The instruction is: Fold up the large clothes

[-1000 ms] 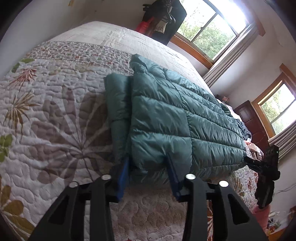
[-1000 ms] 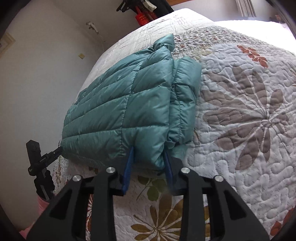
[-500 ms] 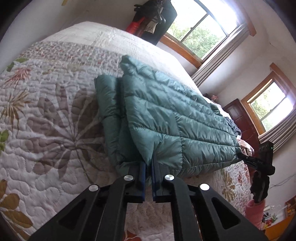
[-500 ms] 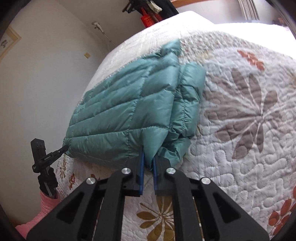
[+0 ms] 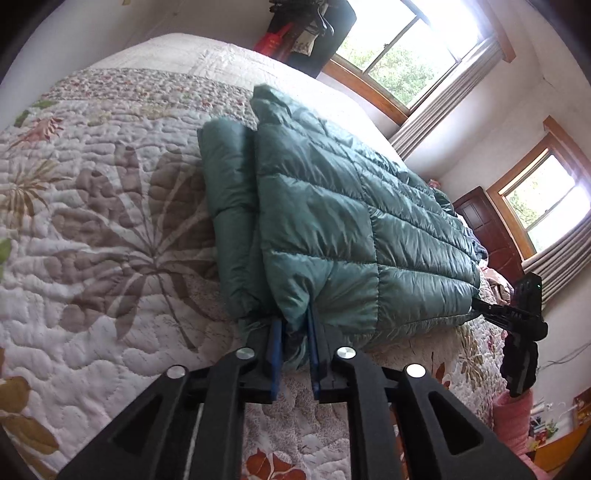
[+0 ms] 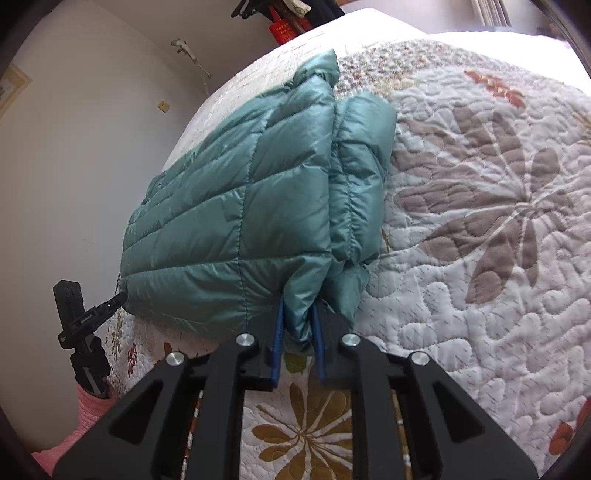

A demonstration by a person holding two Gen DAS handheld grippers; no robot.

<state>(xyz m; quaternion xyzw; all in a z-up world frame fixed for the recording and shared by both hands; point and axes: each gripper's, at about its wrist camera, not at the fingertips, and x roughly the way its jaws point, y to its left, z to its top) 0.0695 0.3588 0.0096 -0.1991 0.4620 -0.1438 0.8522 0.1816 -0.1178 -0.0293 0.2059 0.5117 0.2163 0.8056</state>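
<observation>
A teal quilted puffer jacket (image 5: pixel 351 221) (image 6: pixel 229 221) lies folded flat on a floral quilted bedspread (image 5: pixel 110 240) (image 6: pixel 480 240), with one sleeve (image 5: pixel 229 192) (image 6: pixel 358 166) tucked alongside the body. My left gripper (image 5: pixel 295 332) is shut on one near hem corner, fabric bunched between its blue pads. My right gripper (image 6: pixel 299 321) is shut on the other near hem corner in the same way. Each view also shows the opposite gripper: the right gripper (image 5: pixel 517 317) and the left gripper (image 6: pixel 85 317), both at the jacket's far hem end.
The bed runs on beyond the jacket. Two windows (image 5: pixel 399 48) (image 5: pixel 546 199) and a dark wooden door (image 5: pixel 487 229) line the far wall. Dark clothes (image 5: pixel 306 33) hang past the head of the bed. A pink sleeve (image 6: pixel 88 413) shows below the other gripper.
A second ago both grippers stood open around the hem. They have since shut on the corners, and the fabric is now pinched and bunched between the pads.
</observation>
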